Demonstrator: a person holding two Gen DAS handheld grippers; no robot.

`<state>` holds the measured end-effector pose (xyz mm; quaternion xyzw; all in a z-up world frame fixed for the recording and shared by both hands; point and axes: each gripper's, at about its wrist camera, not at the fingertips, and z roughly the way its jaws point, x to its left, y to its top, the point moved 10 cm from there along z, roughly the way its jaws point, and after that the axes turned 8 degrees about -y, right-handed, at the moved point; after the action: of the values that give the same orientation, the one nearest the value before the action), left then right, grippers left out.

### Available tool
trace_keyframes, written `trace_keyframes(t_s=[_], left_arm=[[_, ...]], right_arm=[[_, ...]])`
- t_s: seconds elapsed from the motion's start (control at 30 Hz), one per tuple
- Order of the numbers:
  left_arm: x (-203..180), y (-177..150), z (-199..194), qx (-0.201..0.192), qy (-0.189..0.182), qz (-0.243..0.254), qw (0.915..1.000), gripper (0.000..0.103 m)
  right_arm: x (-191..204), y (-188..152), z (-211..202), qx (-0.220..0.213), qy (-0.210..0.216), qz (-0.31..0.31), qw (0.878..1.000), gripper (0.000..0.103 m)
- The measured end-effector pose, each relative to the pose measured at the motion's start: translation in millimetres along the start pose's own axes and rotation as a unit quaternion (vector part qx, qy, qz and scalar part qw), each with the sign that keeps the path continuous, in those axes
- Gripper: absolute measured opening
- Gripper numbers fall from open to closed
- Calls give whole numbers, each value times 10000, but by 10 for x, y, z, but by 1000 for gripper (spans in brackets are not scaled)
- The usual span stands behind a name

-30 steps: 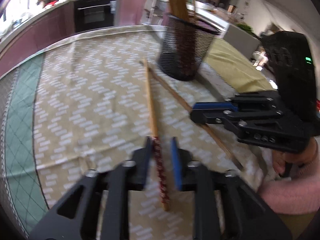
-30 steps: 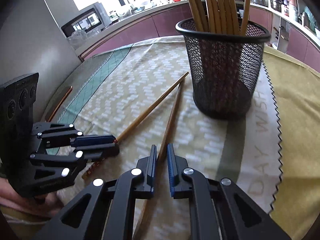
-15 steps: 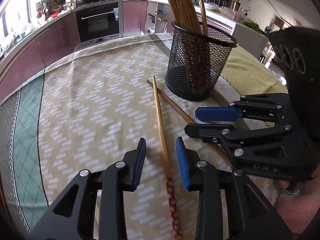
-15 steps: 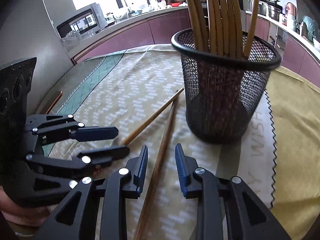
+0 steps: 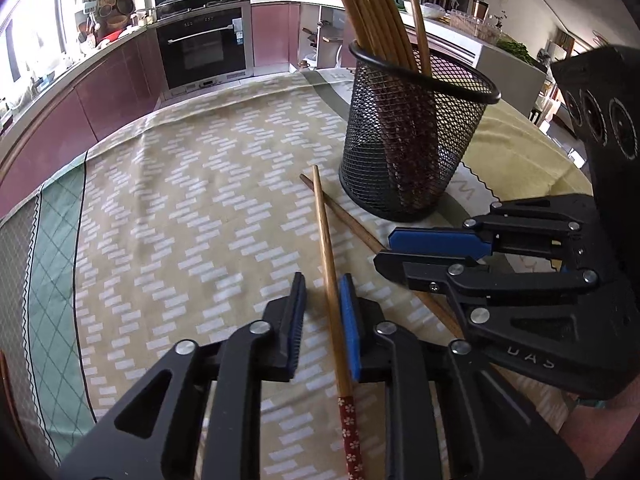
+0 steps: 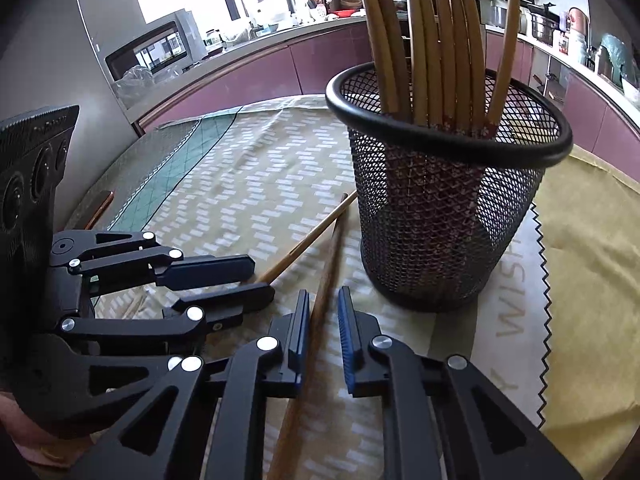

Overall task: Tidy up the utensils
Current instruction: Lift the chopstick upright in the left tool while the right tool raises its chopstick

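Note:
Two wooden chopsticks lie crossed on the patterned tablecloth in front of a black mesh holder point(image 5: 412, 136) that holds several upright chopsticks. My left gripper point(image 5: 322, 290) is open and straddles the lighter chopstick point(image 5: 326, 256), which has a red flowered end. My right gripper point(image 6: 323, 306) is open and straddles the darker chopstick point(image 6: 328, 264). The holder also shows in the right wrist view point(image 6: 444, 208). Each gripper shows in the other's view, the right gripper point(image 5: 432, 254) and the left gripper point(image 6: 240, 276), close side by side.
The tablecloth point(image 5: 180, 208) has a green diamond border at the left. A yellow cloth point(image 6: 592, 248) lies right of the holder. Kitchen cabinets and an oven point(image 5: 200, 48) stand beyond the table's far edge.
Both grippers moved forward along their chopsticks, closer to the holder. The right gripper's jaws opened wider half a second ago and have narrowed a little since; the left gripper's gap has narrowed around its chopstick.

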<state>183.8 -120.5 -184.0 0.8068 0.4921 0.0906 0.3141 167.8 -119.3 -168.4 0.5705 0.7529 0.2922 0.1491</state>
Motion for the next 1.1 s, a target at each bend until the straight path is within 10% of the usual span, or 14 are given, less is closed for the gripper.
trace_keyframes(t_s=[1.1], left_arm=[[59,11,-407,-422,-255,-471,9977,8]], right_arm=[[18,-43,-544,-417,879,444,9943,6]])
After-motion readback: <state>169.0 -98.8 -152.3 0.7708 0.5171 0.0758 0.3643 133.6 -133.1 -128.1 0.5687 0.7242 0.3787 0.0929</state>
